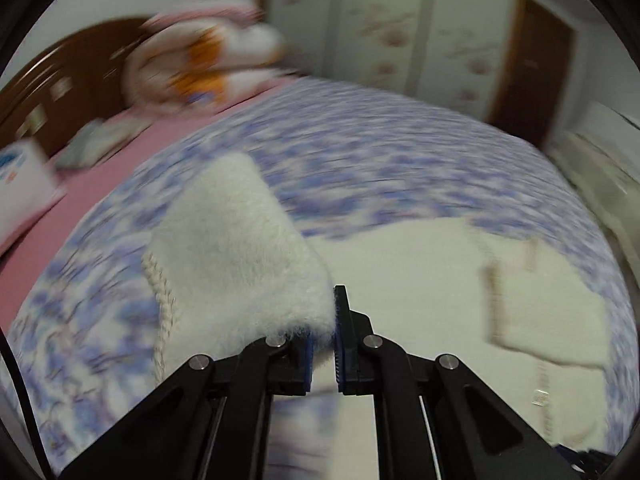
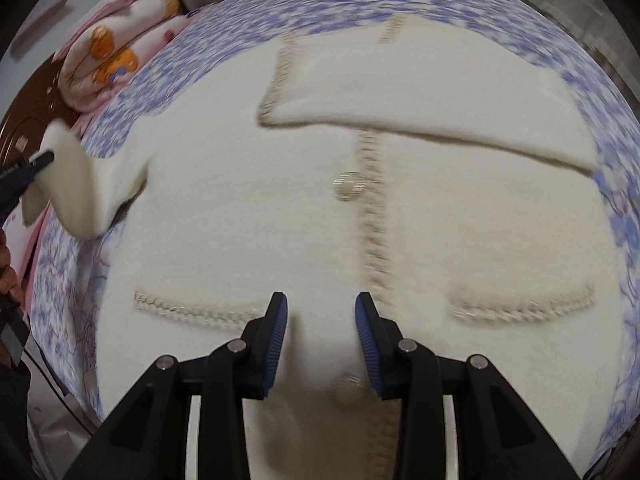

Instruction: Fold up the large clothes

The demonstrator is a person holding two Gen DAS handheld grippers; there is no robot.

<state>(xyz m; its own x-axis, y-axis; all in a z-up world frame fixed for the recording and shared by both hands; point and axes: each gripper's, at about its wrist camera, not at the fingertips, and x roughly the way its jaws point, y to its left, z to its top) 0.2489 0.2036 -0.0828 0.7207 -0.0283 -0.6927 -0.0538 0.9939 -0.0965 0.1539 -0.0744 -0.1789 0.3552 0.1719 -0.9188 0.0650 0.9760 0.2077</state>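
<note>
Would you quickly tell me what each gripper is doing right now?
Left gripper: closed on the white sleeve, lifting it.
Right gripper: open, holding nothing, above the cardigan front.

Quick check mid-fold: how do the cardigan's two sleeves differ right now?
The far sleeve is folded flat across the cardigan chest; the near sleeve is lifted off the bedspread, not yet folded in.
The near sleeve is pinched in the left gripper; nothing holds the far sleeve, and the right gripper hovers open over the hem.
The far sleeve's trimmed cuff edge shows clearly; the near sleeve's end is bunched.
Both are fluffy cream knit.
</note>
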